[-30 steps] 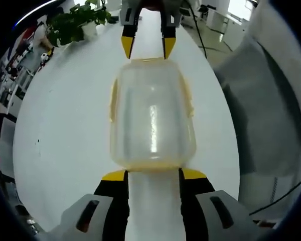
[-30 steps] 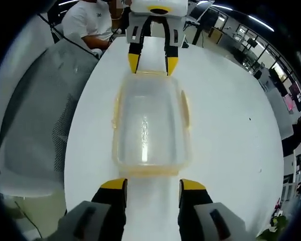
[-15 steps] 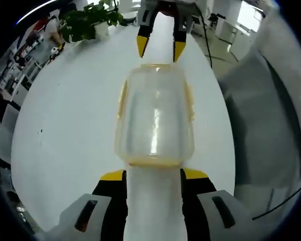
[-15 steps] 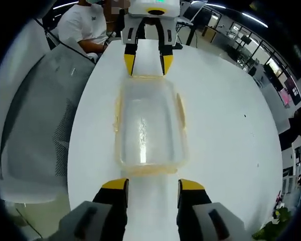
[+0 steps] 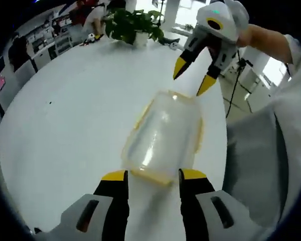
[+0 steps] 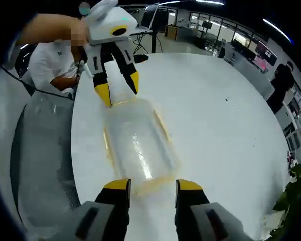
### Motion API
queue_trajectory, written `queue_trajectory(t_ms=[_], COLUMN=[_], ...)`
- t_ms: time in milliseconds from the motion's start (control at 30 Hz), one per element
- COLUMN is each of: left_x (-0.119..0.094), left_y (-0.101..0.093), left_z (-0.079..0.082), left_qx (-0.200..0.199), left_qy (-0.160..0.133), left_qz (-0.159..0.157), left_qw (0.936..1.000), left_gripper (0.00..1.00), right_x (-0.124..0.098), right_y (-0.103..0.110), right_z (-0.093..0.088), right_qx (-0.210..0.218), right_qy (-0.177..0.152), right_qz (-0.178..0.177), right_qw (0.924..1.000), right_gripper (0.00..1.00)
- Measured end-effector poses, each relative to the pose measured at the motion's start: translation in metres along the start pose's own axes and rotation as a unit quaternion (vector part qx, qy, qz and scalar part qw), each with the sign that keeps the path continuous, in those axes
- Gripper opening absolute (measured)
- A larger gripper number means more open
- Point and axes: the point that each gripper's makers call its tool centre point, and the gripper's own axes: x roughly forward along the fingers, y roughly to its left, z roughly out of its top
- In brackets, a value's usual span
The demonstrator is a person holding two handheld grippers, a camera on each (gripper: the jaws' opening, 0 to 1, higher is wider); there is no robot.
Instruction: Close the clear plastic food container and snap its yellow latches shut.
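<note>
The clear plastic container with a yellow rim lies on the white table, lid on, slanting away from me. My left gripper stands open at its near end, one jaw to each side of the yellow end edge. The right gripper is open just over the far end. In the right gripper view the container runs from my open right gripper up to the left gripper, whose yellow fingertips sit at the far yellow edge. I cannot tell how the latches stand.
A potted plant stands at the table's far side. A grey mesh chair sits beside the table edge, seen also as the chair. A person in a white shirt sits past the table's end. White table stretches wide beside the container.
Both hands have swung sideways and tilted, so the container now looks slanted in each view. The grippers stay open at its two ends. The container itself looks unmoved.
</note>
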Motion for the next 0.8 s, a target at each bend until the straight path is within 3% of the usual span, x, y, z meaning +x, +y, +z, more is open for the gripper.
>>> queue_trajectory(t_ms=[100, 167, 300, 467, 567, 667, 800], left_x=[0.001, 0.000, 0.000, 0.006, 0.010, 0.011, 0.016], left_y=[0.005, 0.009, 0.010, 0.003, 0.004, 0.001, -0.003], left_z=[-0.001, 0.002, -0.006, -0.010, -0.014, -0.009, -0.008], left_qx=[-0.051, -0.073, -0.133, -0.199, -0.196, -0.209, -0.214], left_qy=[-0.006, -0.025, -0.018, -0.021, -0.012, -0.026, -0.026], left_qz=[0.018, 0.038, 0.060, 0.061, 0.075, 0.067, 0.068], left_qw=[0.9985, 0.9963, 0.9891, 0.9779, 0.9777, 0.9753, 0.9741], left_gripper=[0.38, 0.37, 0.36, 0.39, 0.45, 0.42, 0.42], right_x=[0.001, 0.002, 0.006, 0.013, 0.016, 0.020, 0.025], right_y=[-0.004, -0.006, -0.009, -0.009, -0.009, -0.006, -0.009], right_z=[0.003, 0.004, -0.003, -0.009, -0.008, -0.012, -0.014], right_qx=[0.056, 0.091, 0.107, 0.153, 0.156, 0.192, 0.206], right_qy=[-0.008, -0.011, 0.004, 0.009, 0.003, 0.006, 0.012], right_qz=[-0.014, -0.017, -0.028, -0.032, -0.038, -0.035, -0.041], right_qw=[0.9983, 0.9956, 0.9939, 0.9876, 0.9870, 0.9808, 0.9777], right_gripper=[0.33, 0.32, 0.32, 0.30, 0.27, 0.32, 0.33])
